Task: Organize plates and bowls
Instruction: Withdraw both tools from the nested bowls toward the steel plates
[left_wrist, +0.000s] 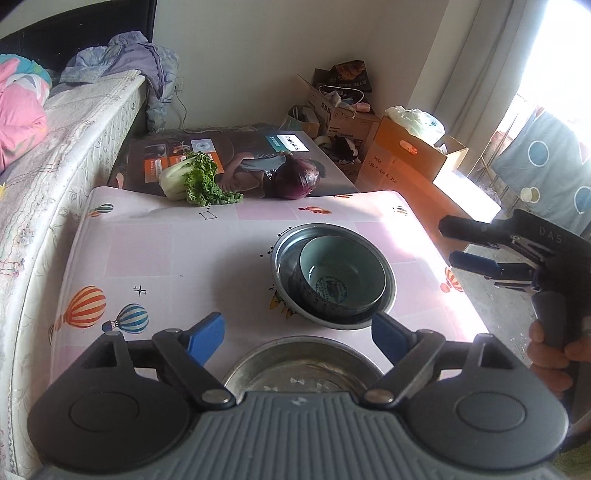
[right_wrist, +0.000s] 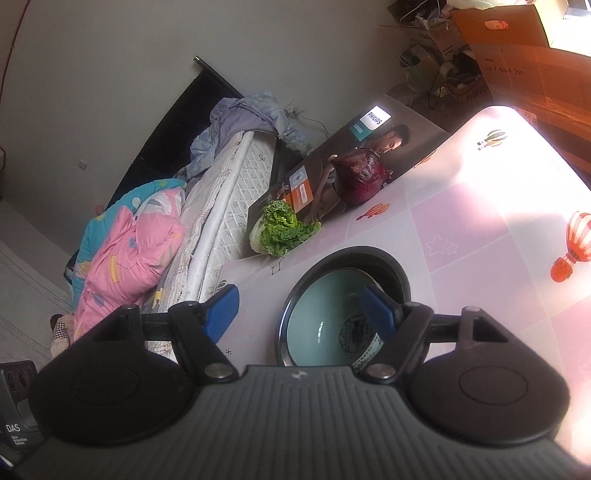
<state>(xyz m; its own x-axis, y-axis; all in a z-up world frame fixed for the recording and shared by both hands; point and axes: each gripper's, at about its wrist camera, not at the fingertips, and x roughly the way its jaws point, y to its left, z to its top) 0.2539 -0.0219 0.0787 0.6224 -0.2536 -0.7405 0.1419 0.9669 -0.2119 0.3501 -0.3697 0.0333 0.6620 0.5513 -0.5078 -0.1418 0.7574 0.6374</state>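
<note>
A teal ceramic bowl (left_wrist: 332, 266) sits nested inside a steel bowl (left_wrist: 284, 251) on the pink balloon-print table (left_wrist: 166, 258). Nearer to me stands another steel bowl (left_wrist: 295, 369), partly hidden under my left gripper (left_wrist: 297, 334). That gripper is open above it, blue pads wide apart and holding nothing. My right gripper (left_wrist: 456, 243) hovers open at the table's right edge, with a hand (left_wrist: 550, 354) on its handle. In the right wrist view the right gripper (right_wrist: 299, 308) stands open over the teal bowl (right_wrist: 317, 314) in its steel bowl (right_wrist: 391, 258), gripping nothing.
A leafy green cabbage (left_wrist: 192, 181) and a purple cabbage (left_wrist: 297, 181) lie on a printed box (left_wrist: 240, 155) at the table's far edge. A mattress with bedding (left_wrist: 55, 147) borders the left side. Cardboard boxes (left_wrist: 406, 155) stand beyond the far right corner.
</note>
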